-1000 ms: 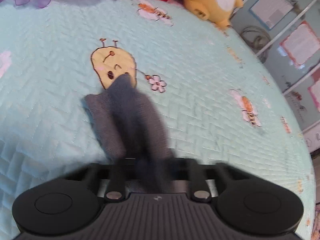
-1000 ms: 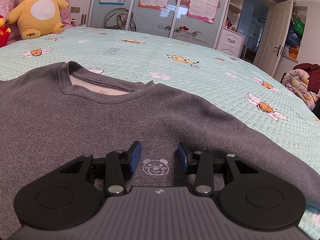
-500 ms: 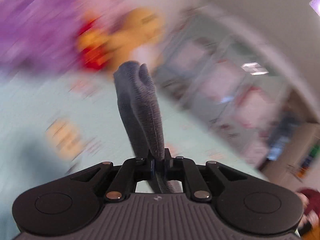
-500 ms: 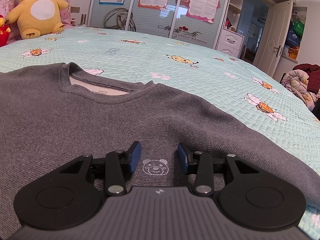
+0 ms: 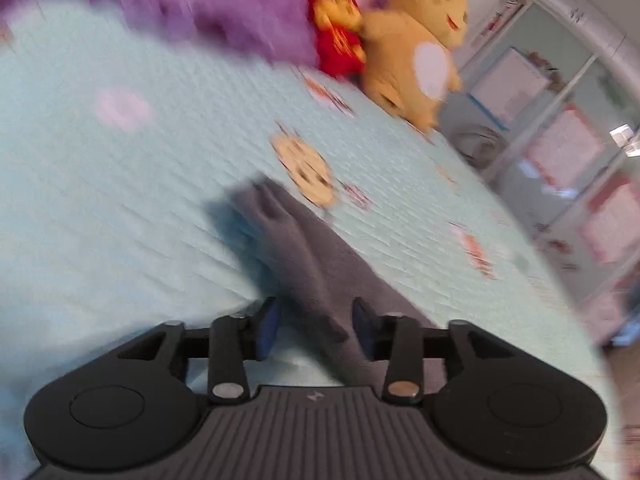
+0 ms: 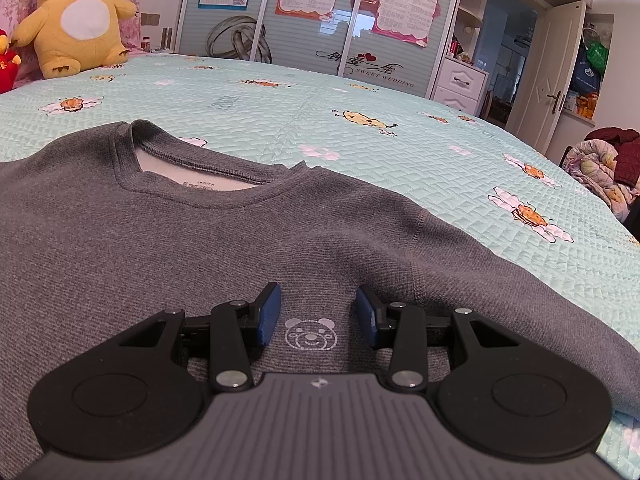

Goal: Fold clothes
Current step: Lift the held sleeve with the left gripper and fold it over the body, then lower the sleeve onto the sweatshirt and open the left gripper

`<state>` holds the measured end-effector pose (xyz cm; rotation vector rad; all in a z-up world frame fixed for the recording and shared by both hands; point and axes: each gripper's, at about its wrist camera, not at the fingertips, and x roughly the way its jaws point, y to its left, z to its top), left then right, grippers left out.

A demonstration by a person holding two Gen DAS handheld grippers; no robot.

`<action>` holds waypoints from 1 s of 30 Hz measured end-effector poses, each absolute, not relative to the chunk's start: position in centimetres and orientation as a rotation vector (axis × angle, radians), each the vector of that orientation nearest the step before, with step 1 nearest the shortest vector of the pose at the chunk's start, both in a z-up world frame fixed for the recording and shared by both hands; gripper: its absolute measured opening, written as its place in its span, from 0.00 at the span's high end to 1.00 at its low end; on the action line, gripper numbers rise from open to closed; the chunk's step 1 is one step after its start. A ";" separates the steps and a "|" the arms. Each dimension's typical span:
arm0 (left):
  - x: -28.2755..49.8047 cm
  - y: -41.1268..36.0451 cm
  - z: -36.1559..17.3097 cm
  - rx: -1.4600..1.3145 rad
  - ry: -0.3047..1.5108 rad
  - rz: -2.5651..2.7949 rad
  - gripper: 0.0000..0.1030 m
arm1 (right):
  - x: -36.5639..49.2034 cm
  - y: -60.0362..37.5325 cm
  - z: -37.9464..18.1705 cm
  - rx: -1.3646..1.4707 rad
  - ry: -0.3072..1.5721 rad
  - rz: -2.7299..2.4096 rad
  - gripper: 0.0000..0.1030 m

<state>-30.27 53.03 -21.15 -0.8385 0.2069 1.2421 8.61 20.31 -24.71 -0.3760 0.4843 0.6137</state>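
a grey sweatshirt (image 6: 168, 248) is spread flat on the bed (image 6: 400, 128), filling the lower and left part of the right wrist view, neckline (image 6: 192, 168) toward the upper left and a small white bear print (image 6: 311, 334) low in the centre. the right tool (image 6: 318, 314) is seen at the bottom of that frame with its blue-padded jaws standing apart, one on each side of the bear print; no cloth is pinched between them, and whether the pads touch the fabric below cannot be told.

in the blurred left wrist view, the left tool (image 5: 316, 326) is shown at the bottom with its jaws opening. a grey sleeve (image 5: 304, 252) of the garment runs from between the jaws up toward the centre of the frame, lying on the pale green quilted bedspread (image 5: 120, 200); it appears to be clear of the pads, though the blur makes this uncertain.

a yellow plush toy (image 5: 420, 48) and a red plush (image 5: 340, 40) are seen at the upper centre, with purple ruffled fabric (image 5: 200, 4) at the upper left.
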 end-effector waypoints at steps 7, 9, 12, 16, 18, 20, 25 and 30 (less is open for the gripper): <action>-27.8 52.4 -18.4 -0.704 0.218 1.245 0.41 | 8.6 20.3 -24.7 -0.377 0.484 0.613 0.59; -27.1 53.5 -18.6 -0.765 0.228 1.282 0.41 | 8.6 20.3 -24.7 -0.376 0.484 0.613 0.59; -27.3 54.0 -19.1 -0.827 0.180 1.290 0.41 | 8.6 20.3 -24.7 -0.375 0.484 0.613 0.59; -27.7 55.9 -21.4 -0.821 0.270 1.329 0.47 | 8.6 20.2 -24.7 -0.371 0.486 0.615 0.58; -29.3 56.5 -22.0 -0.824 0.235 1.386 0.67 | 8.7 20.2 -24.7 -0.368 0.487 0.616 0.58; -30.4 56.5 -21.7 -0.826 0.210 1.426 0.65 | 8.7 20.2 -24.7 -0.368 0.487 0.616 0.58; -29.6 54.1 -19.5 -0.719 0.161 1.462 0.50 | 8.6 20.2 -24.6 -0.368 0.487 0.615 0.58; -25.2 53.7 -19.4 -0.621 0.223 1.286 0.40 | 8.5 20.3 -24.7 -0.376 0.484 0.612 0.58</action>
